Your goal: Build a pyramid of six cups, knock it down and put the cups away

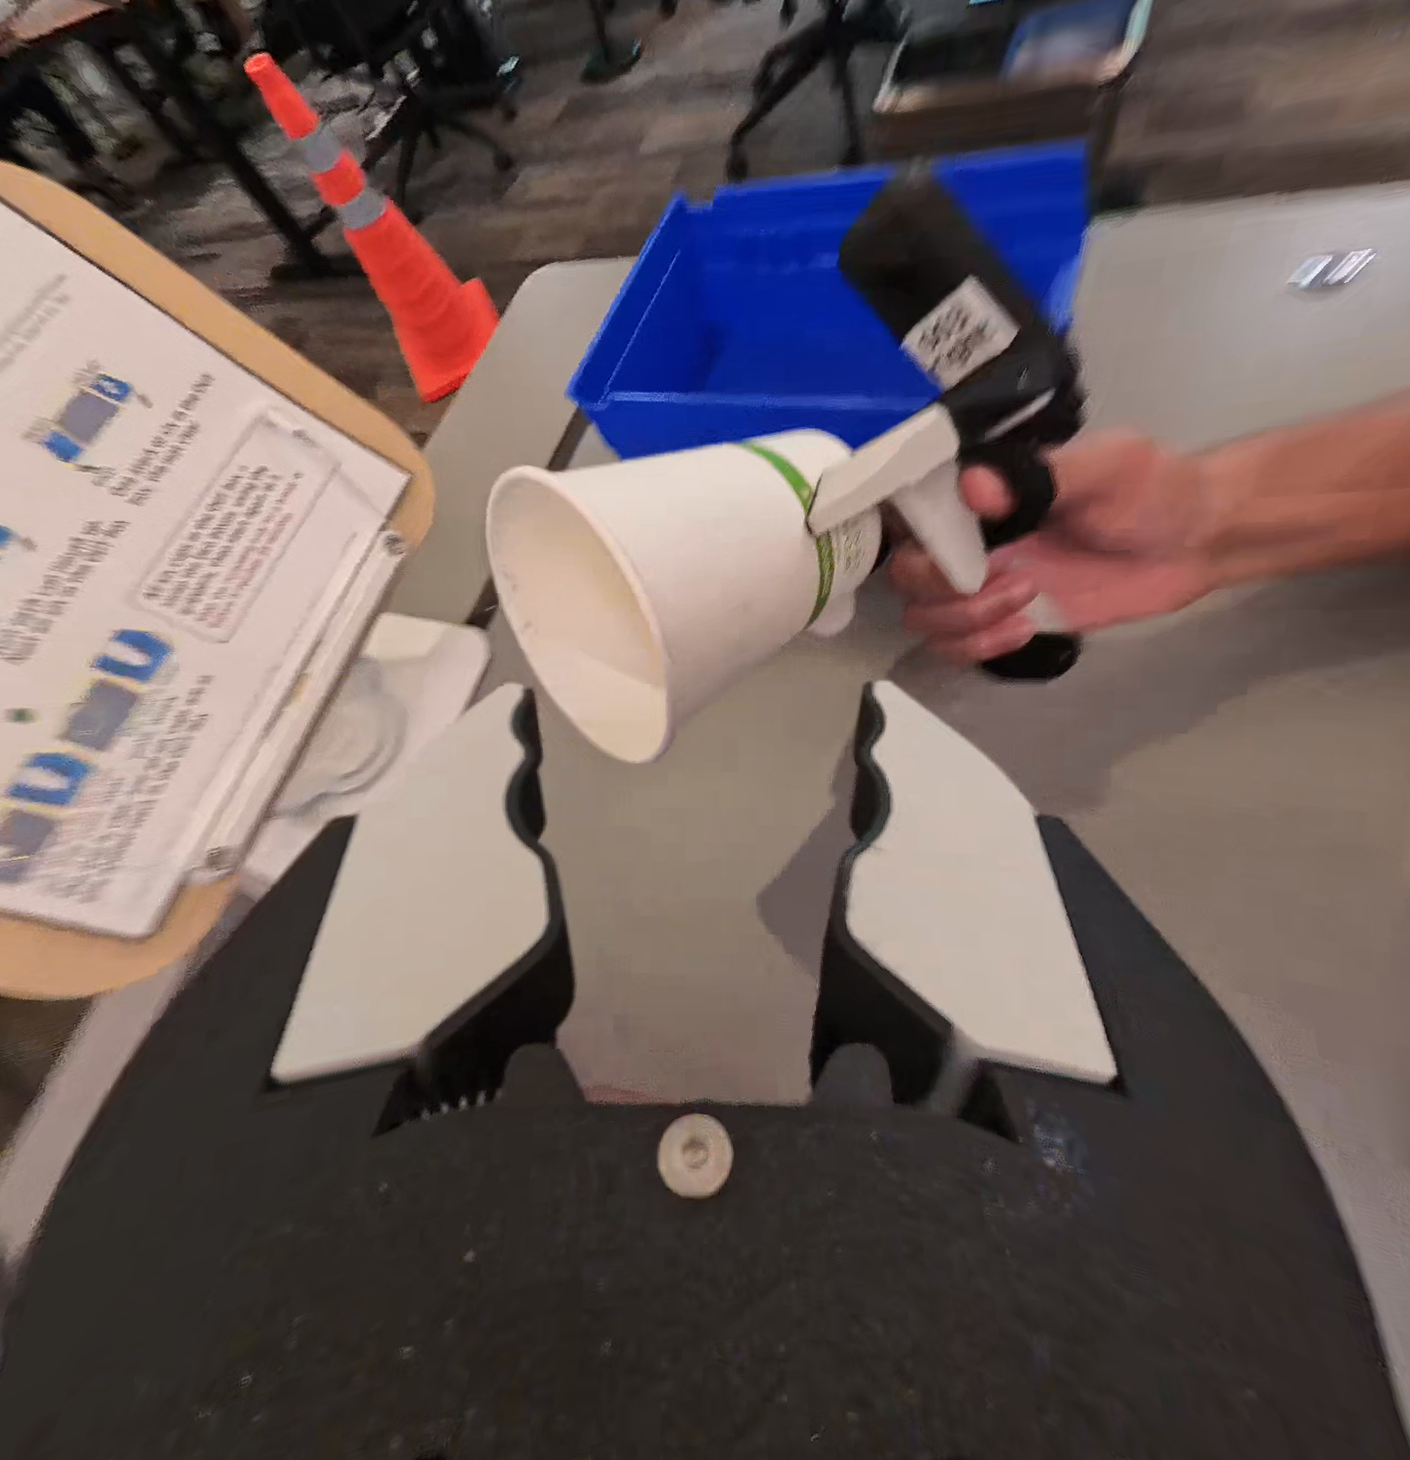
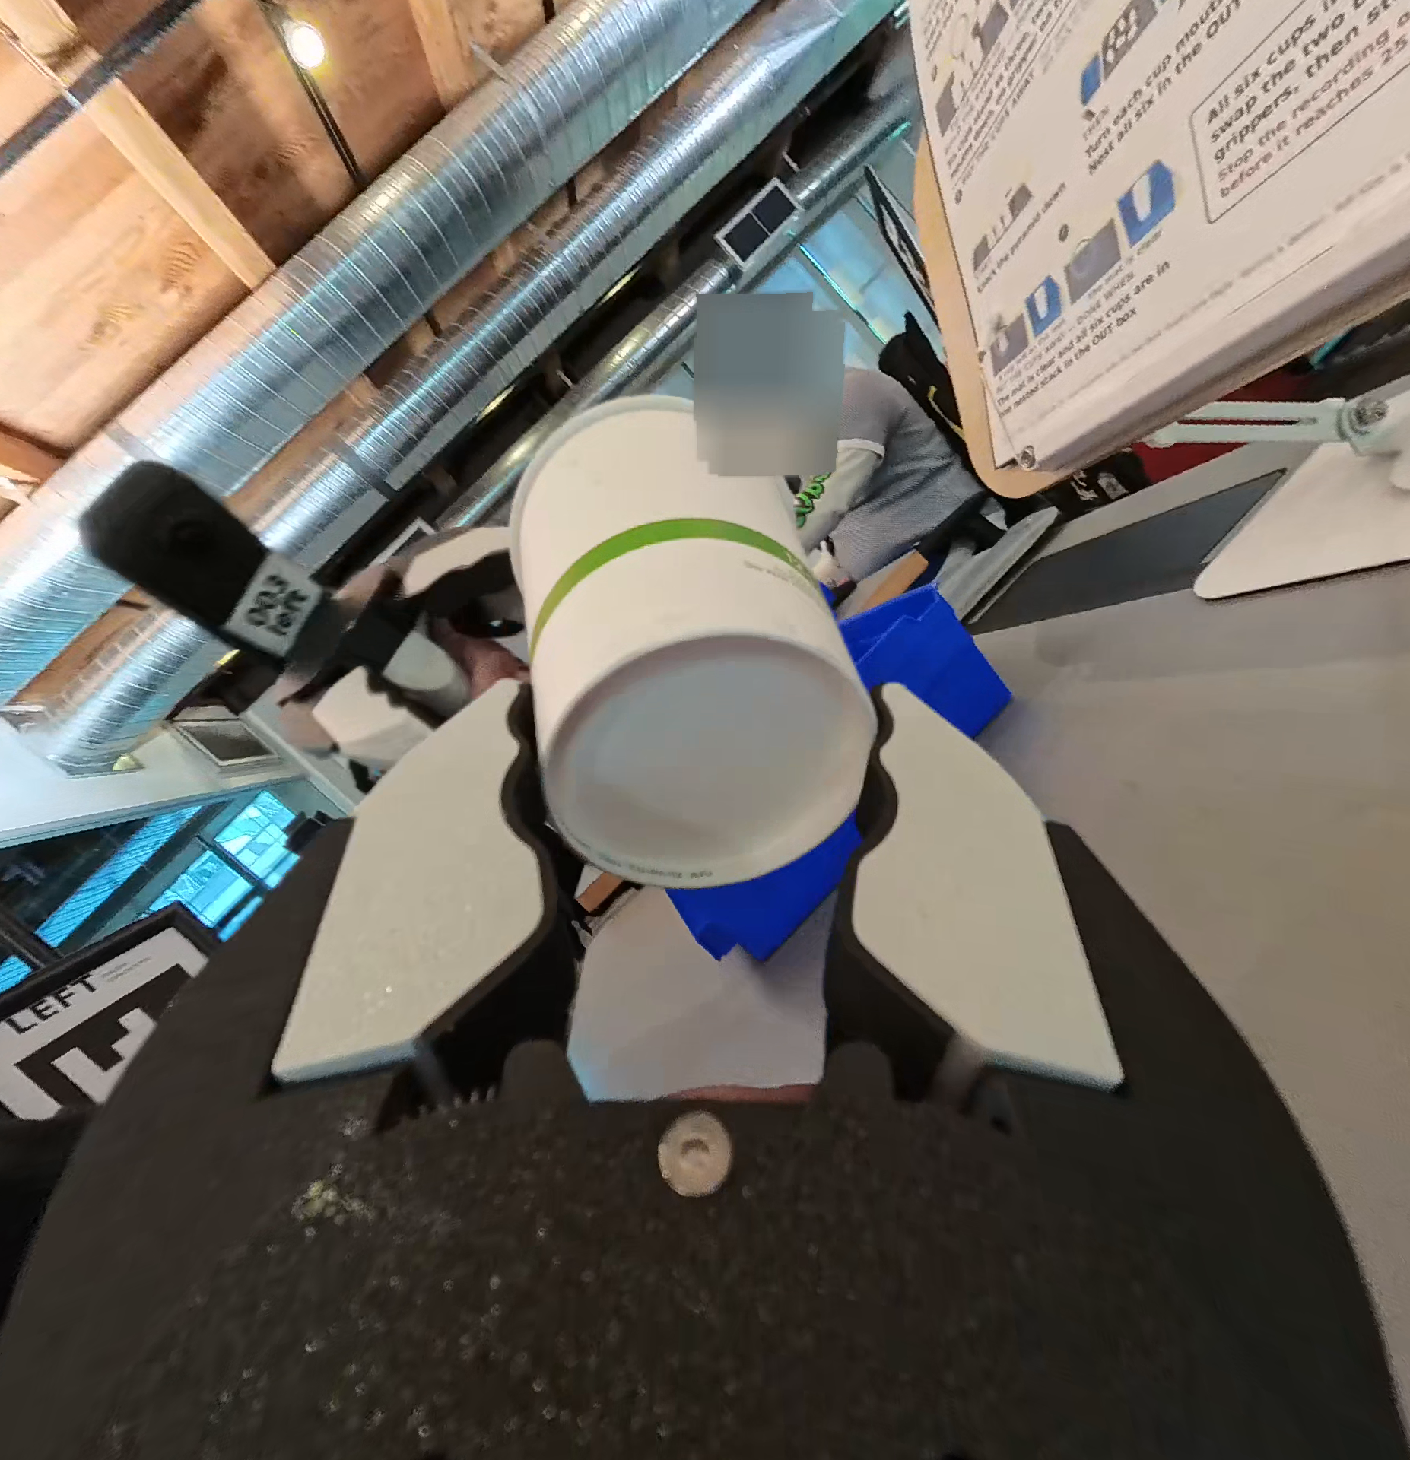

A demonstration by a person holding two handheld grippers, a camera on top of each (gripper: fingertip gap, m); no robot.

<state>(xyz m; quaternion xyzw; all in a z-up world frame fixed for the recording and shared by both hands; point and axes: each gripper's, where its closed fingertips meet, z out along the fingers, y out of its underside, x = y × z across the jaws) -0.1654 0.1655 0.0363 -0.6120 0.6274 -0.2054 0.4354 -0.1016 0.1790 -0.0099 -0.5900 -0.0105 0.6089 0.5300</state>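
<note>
Right gripper (image 2: 698, 758): jaws closed on the base end of a white paper cup (image 2: 670, 616) with a green band, held on its side in the air above the grey table (image 1: 1207, 790), mouth toward the left gripper (image 1: 698, 774); left gripper: jaws spread wide, nothing between them; blue bin (image 1: 733, 340) on the table just behind the cup; instruction board (image 1: 133, 553) to the left

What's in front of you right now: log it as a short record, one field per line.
held item: white paper cup with a green band, tipped on its side
holder: right gripper, shut on the cup near its base
cup mouth: points toward the left gripper
left gripper: open, empty
container: blue bin on the grey table, behind the cup
other: orange cone on the floor; instruction board
</note>
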